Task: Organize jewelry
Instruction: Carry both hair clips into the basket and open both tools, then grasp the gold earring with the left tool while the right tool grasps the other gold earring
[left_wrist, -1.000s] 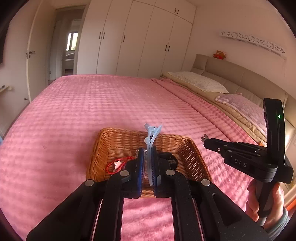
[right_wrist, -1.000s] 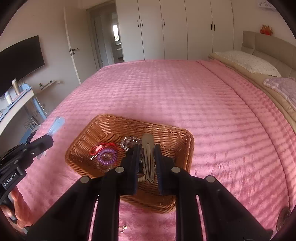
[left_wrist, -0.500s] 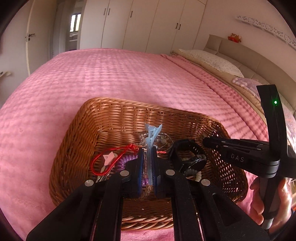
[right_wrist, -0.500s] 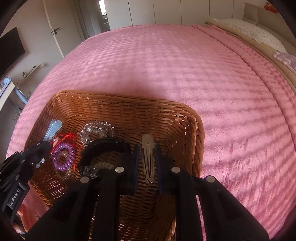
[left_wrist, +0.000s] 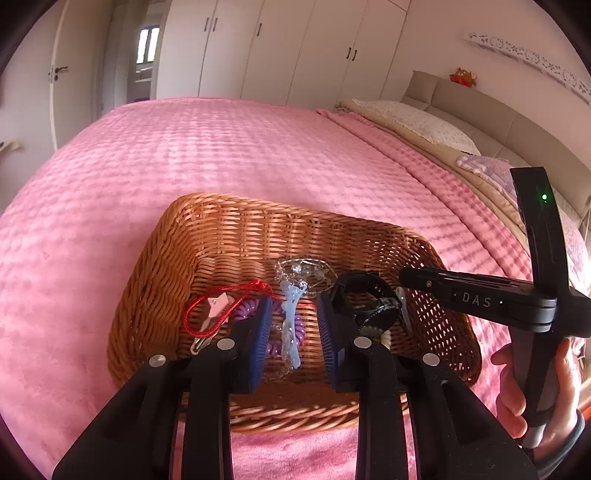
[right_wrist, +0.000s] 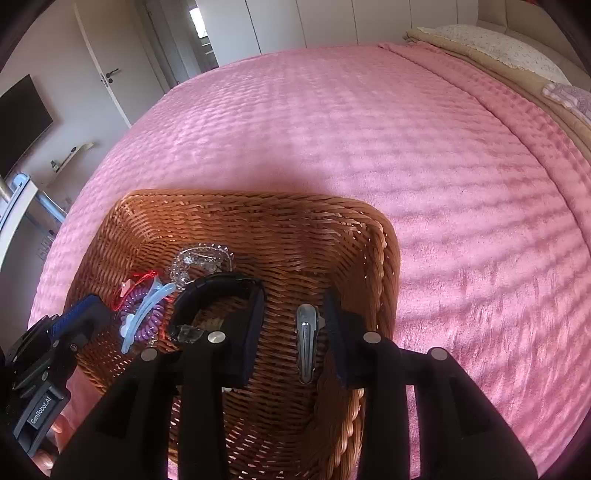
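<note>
A wicker basket sits on the pink bedspread. My left gripper hangs inside it, jaws opening. A light blue hair clip lies loose between its blue pads on a purple coil hair tie; neither pad presses it. My right gripper is over the same basket, jaws opening too. A silver hair clip lies between its fingers, close to the right pad and free of the left one. In the right wrist view the blue clip lies beside the left gripper's blue pad.
The basket also holds a red cord with a small charm, a clear crystal bracelet and a black watch-like band. Pillows and a headboard lie to the right; wardrobes and a door stand beyond the bed.
Both grippers came down into the basket. Their jaws then parted, and the blue clip and the silver clip are no longer pinched.
</note>
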